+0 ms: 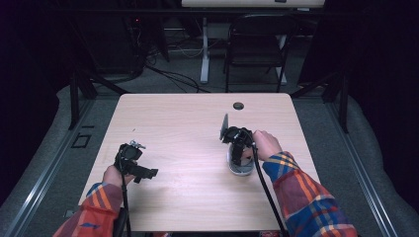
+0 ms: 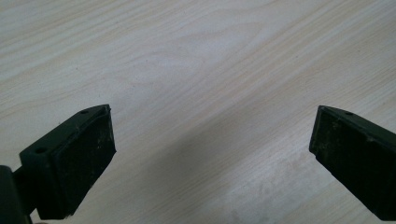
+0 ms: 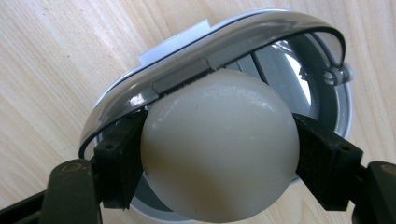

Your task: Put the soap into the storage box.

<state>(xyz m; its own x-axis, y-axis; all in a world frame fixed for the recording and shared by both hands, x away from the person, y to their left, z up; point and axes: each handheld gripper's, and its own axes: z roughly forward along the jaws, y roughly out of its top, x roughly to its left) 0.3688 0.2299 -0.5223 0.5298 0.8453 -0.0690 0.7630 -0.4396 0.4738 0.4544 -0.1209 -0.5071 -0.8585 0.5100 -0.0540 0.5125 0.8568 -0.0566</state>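
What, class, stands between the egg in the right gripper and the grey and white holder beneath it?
Nothing visible: the right gripper holds the egg directly over the open holder, whose raised rim curves just behind the egg.

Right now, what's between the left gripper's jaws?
Nothing: the left gripper is open, with bare table between its jaws in the left gripper view.

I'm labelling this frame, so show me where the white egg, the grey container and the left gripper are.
white egg (image 3: 219, 149), right gripper view, middle of its shell.
grey container (image 3: 182, 70), right gripper view, near rim.
left gripper (image 2: 212, 154), left gripper view, midway between fingertips.
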